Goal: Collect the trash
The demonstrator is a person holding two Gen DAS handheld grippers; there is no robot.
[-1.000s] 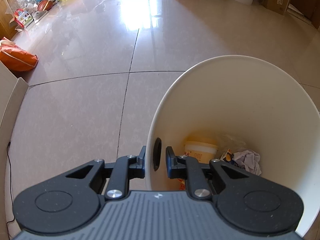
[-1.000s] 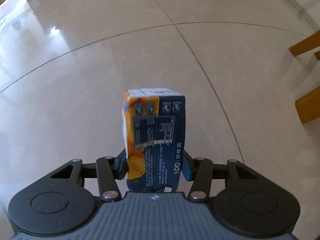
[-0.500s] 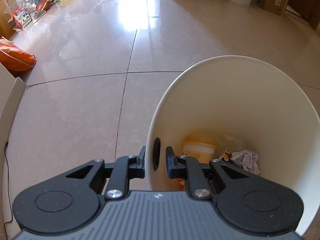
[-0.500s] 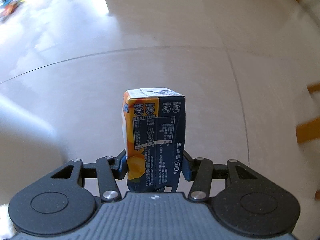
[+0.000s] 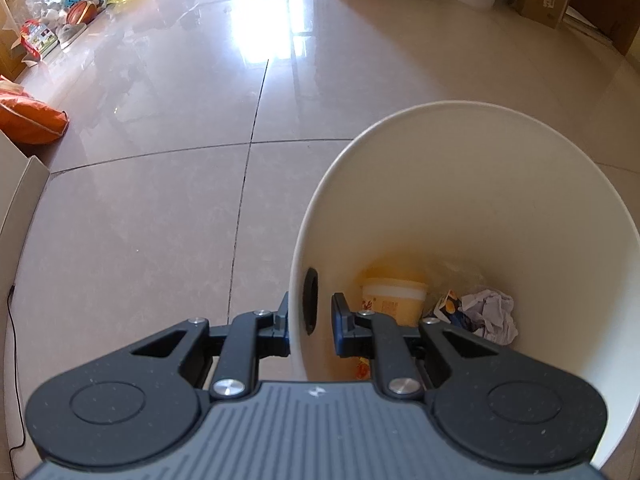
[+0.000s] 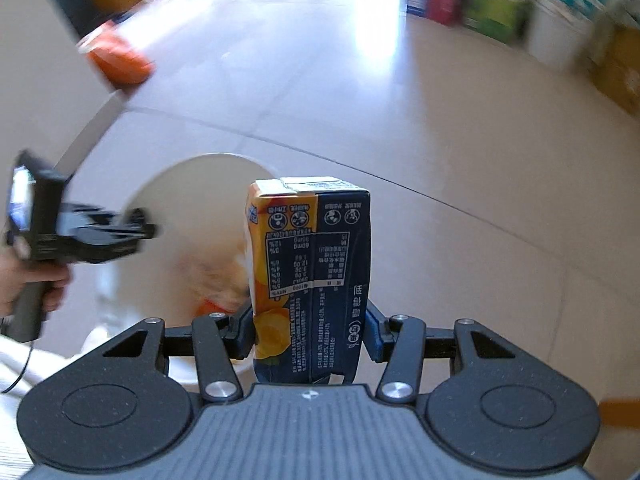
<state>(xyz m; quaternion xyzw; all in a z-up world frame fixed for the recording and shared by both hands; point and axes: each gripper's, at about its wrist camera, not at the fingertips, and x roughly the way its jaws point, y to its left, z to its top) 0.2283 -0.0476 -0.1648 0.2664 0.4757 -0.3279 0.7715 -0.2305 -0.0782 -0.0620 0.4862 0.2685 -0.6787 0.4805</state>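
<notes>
Orange-and-navy cardboard juice carton (image 6: 310, 280) stands pinched upright in your right gripper (image 6: 310, 332), near the white plastic bin (image 6: 192, 208) whose rim your left gripper (image 5: 310, 316) clamps.

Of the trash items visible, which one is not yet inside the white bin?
The orange and dark blue drink carton: the right hand-held gripper holds it above the floor, while the yellow tub, crumpled paper and small carton lie in the white bin.

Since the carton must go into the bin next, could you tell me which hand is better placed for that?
Right: the right gripper grips the juice carton near the white bin, whose rim the left gripper clamps.
</notes>
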